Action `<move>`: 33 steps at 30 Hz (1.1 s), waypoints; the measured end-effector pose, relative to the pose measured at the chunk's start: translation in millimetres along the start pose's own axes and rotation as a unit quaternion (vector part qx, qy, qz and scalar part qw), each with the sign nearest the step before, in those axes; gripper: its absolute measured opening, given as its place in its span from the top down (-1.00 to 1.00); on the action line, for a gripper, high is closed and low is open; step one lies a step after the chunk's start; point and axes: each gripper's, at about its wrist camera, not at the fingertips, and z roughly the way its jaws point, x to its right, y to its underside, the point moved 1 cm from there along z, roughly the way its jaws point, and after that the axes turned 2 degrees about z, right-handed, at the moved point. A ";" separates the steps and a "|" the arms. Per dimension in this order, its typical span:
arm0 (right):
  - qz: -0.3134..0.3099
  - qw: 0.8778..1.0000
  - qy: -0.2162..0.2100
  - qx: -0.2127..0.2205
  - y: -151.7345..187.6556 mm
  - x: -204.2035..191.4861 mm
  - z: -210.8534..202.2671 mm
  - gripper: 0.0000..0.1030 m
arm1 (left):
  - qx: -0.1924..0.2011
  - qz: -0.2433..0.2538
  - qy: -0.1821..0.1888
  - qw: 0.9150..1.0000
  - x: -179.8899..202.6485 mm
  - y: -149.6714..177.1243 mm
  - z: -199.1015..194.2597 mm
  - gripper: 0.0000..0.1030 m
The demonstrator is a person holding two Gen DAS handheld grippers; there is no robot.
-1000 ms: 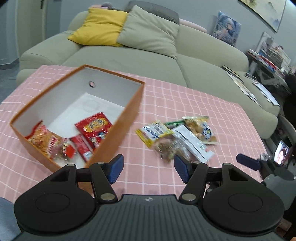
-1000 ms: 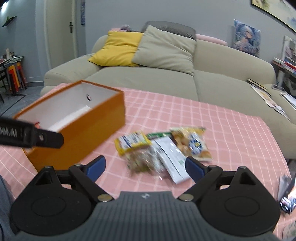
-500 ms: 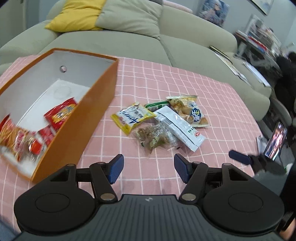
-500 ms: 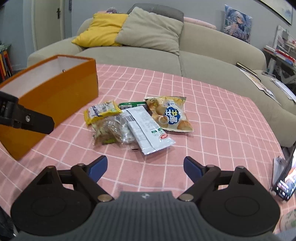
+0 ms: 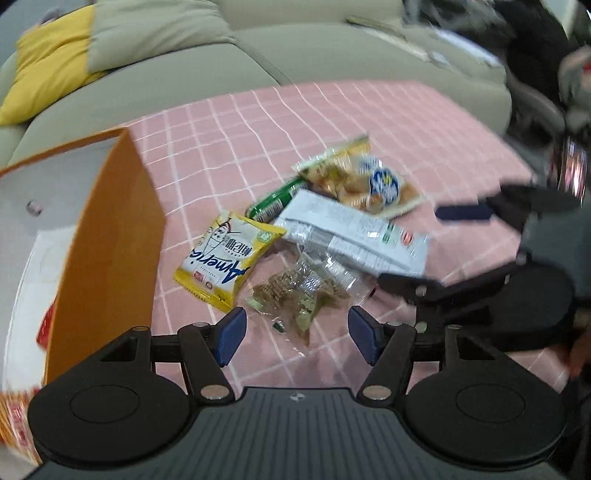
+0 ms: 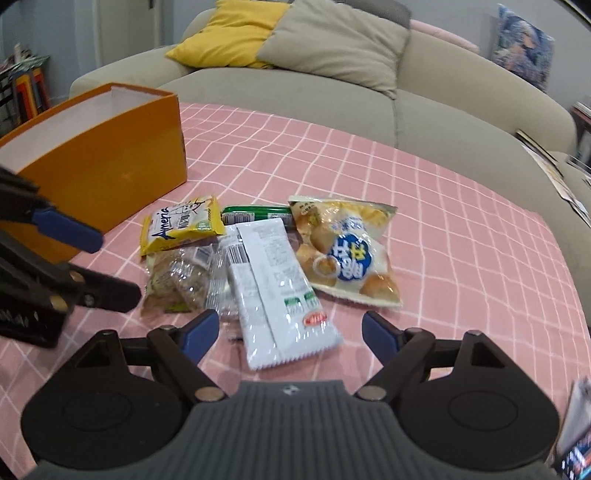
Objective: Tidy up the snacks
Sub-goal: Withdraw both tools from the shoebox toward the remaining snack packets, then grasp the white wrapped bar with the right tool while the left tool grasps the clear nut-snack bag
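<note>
A pile of snacks lies on the pink checked table. My left gripper (image 5: 295, 334) is open, just before a clear bag of brown biscuits (image 5: 295, 291), next to a yellow packet (image 5: 227, 254). My right gripper (image 6: 290, 338) is open, its fingers either side of a white packet (image 6: 275, 284). A bag of small buns (image 6: 343, 251) and a green stick packet (image 6: 255, 213) lie behind. An orange box (image 6: 107, 162) stands at the left, with red snacks (image 5: 46, 325) inside. The left gripper also shows in the right wrist view (image 6: 70, 254).
A beige sofa (image 6: 295, 88) with a yellow cushion (image 6: 229, 33) and a grey cushion (image 6: 332, 48) runs behind the table. A phone (image 5: 570, 168) stands at the table's right edge. Papers (image 6: 554, 170) lie on the sofa at the right.
Both grippers have moved down and closer to the snack pile. The left one has swung right, away from the orange box. Both stay open.
</note>
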 end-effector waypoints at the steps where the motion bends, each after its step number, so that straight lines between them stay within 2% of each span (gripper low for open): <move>1: -0.006 1.000 -0.006 -0.003 -1.9 0.3 4.1 -0.57 | -0.004 0.014 -0.003 1.000 1.3 -1.3 4.1 -0.44; 3: -0.015 1.000 -0.016 -0.007 -5.1 1.9 11.1 -0.50 | -0.008 0.042 -0.004 0.999 3.8 -4.4 11.3 -0.44; 13: -0.009 0.997 -0.063 -0.035 -10.2 14.2 36.3 -0.47 | -0.037 0.137 -0.014 0.990 5.1 -19.2 42.7 -0.45; 16: 0.010 0.996 -0.075 -0.041 -8.1 17.9 38.4 -0.37 | -0.040 0.136 0.002 0.990 4.5 -19.2 48.0 -0.43; 18: 0.023 0.995 -0.084 -0.043 -6.9 20.3 39.8 -0.29 | -0.042 0.136 0.004 0.990 5.5 -17.5 51.0 -0.29; 21: 0.037 0.993 -0.100 -0.051 -5.5 20.7 41.4 -0.20 | -0.040 0.137 -0.001 0.990 7.9 -15.4 53.4 -0.19; 28: 0.054 0.992 -0.103 -0.049 -0.8 17.9 36.3 -0.02 | -0.041 0.131 -0.011 0.990 11.3 -15.7 53.6 -0.12; 33: 0.063 0.993 -0.091 -0.046 2.7 14.3 30.0 0.09 | -0.035 0.098 -0.029 0.994 12.0 -11.0 50.3 -0.07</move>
